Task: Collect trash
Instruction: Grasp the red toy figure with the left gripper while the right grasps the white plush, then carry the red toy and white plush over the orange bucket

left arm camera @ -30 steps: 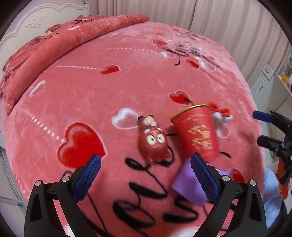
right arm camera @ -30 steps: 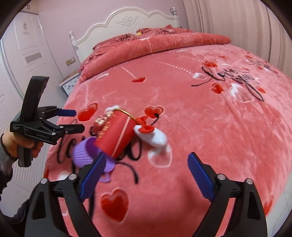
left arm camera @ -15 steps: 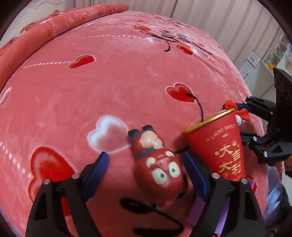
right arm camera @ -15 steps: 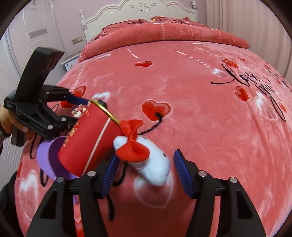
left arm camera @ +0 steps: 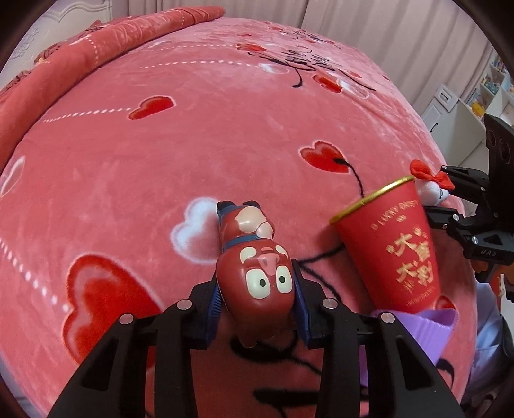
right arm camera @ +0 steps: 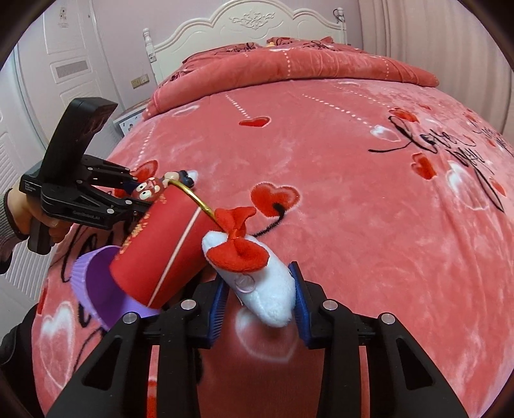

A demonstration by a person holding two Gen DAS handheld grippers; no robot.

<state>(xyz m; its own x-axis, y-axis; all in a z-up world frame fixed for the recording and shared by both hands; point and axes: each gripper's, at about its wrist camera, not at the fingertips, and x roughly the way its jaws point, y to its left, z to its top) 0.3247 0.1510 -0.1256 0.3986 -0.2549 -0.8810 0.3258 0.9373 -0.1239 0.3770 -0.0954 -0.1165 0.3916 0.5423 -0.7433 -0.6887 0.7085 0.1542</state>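
Note:
My left gripper [left arm camera: 258,304] is shut on a red pig-like toy figure [left arm camera: 257,279] lying on the pink bed; the toy also shows in the right wrist view [right arm camera: 149,189]. My right gripper [right arm camera: 258,300] is shut on a white plush toy with a red bow [right arm camera: 257,273], seen from the left wrist view [left arm camera: 430,186] behind the cup. A red paper cup with gold rim [left arm camera: 395,244] lies tilted between the two toys, its base resting in a purple pleated cup [right arm camera: 96,283].
The pink heart-print blanket [left arm camera: 192,144] covers the bed. A folded red quilt [right arm camera: 289,67] and white headboard [right arm camera: 250,25] are at the far end. White shelves [left arm camera: 475,96] stand beyond the bed's right edge, a white door [right arm camera: 70,64] on the left.
Both grippers moved forward and closed: the left onto the red toy figure, the right onto the white plush toy. One second ago both were open and farther back.

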